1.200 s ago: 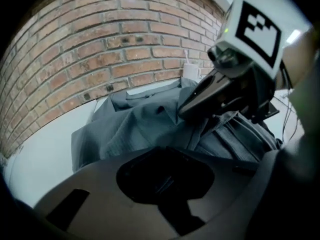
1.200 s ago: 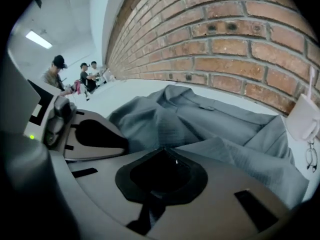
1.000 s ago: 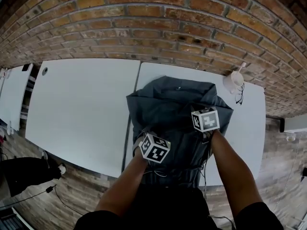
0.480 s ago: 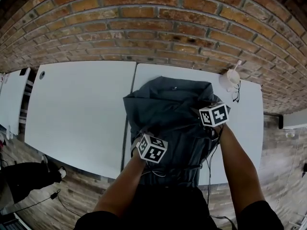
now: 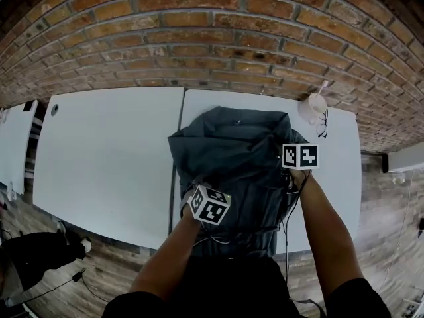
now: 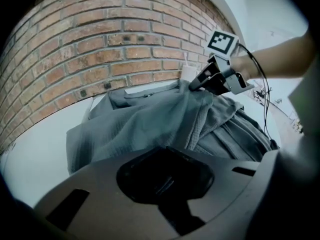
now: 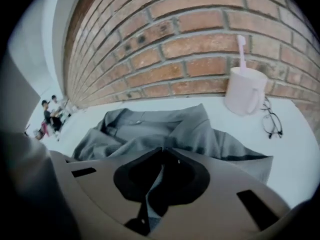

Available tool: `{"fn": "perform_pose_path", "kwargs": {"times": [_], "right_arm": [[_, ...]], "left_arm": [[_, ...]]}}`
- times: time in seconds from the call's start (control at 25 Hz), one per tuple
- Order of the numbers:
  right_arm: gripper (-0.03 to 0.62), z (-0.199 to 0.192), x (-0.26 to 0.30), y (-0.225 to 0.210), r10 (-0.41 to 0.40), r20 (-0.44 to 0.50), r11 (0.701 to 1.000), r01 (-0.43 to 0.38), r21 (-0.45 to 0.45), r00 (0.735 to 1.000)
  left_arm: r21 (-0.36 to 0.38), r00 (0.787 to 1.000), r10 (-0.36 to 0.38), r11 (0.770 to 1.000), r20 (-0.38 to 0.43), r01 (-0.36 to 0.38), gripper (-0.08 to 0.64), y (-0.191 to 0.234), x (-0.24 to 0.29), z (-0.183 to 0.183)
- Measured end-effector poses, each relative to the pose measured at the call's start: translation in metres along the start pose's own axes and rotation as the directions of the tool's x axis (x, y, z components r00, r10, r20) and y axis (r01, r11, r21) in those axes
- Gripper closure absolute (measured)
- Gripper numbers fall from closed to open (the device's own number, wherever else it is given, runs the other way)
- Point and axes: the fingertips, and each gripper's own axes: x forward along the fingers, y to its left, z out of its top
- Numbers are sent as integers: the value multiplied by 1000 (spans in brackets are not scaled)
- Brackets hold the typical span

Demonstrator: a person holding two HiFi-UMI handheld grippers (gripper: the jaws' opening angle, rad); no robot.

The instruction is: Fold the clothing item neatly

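Observation:
A grey button shirt [image 5: 232,151] lies rumpled on the white table [image 5: 106,151], collar toward the brick wall. My left gripper [image 5: 197,187] rests at the shirt's near left edge. Its jaws are mostly hidden in the left gripper view, where cloth [image 6: 145,119] runs right up to them and it seems shut on the fabric. My right gripper [image 5: 285,169] is at the shirt's right side. Its jaws have just been closing, and a strip of grey cloth [image 7: 150,194] is pinched between them. The left gripper view shows the right gripper [image 6: 194,84] lifting a fold.
A white mug [image 5: 311,108] holding a pink stick stands at the far right by the wall, with glasses [image 5: 322,128] beside it. A seam [image 5: 180,111] splits the two tabletops. A black bag [image 5: 33,244] lies on the wood floor at left.
My right gripper has shifted right and slightly away, rolling as it went, now at the shirt's right edge. The left gripper has stayed where it was.

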Motion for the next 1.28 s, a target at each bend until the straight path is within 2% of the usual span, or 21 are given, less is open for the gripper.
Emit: {"fn": "perform_pose_path", "kwargs": {"times": [0.08,0.16,0.2,0.28,0.36,0.44,0.56,0.68,0.84,0.92,1.08,1.28], "right_arm": [[566,9,-6,-23,-69,61,991,61,117,996],[566,14,-11,-33,-84,83,985,70,158,993],[566,12,-12,-27,-56,71,991,47,128,996],[558,-1,-12,-4,21,2,1000,-21,0,1000],[507,-22,-15,15,43,-85,990,-55,-132,995],[477,-41,-18,21,5,-156,976,-39,-216,988],[485,-59,-21,15,-92,-221,965,33,-260,971],[562,-62,-33,13,-94,-194,982,59,-181,976],[569,-80,-58,6,-43,-170,999,44,1,985],[569,-98,-64,6,-16,-189,998,27,52,982],[569,-118,-69,13,30,-189,996,-14,86,981],[558,-114,-81,21,111,-165,994,-111,9,980]], "left_arm": [[7,1000,-15,1000,-1,15,522,0,1,1],[16,1000,-29,999,-4,29,522,0,1,1],[19,999,-35,999,-6,35,522,0,1,1],[21,999,-50,999,-8,50,522,0,0,0],[19,997,-72,997,-7,72,522,-2,0,-1],[20,995,-96,995,-4,96,521,-3,1,0],[28,992,-124,992,-11,124,522,-2,0,1],[50,989,-142,988,-38,143,521,-2,-1,1],[74,984,-172,982,-54,176,521,-6,-3,1],[71,981,-184,980,-54,188,521,-6,-3,2],[46,979,-197,979,-57,200,520,-5,-3,2],[-44,974,-224,974,-25,222,520,-1,-9,9]]}}
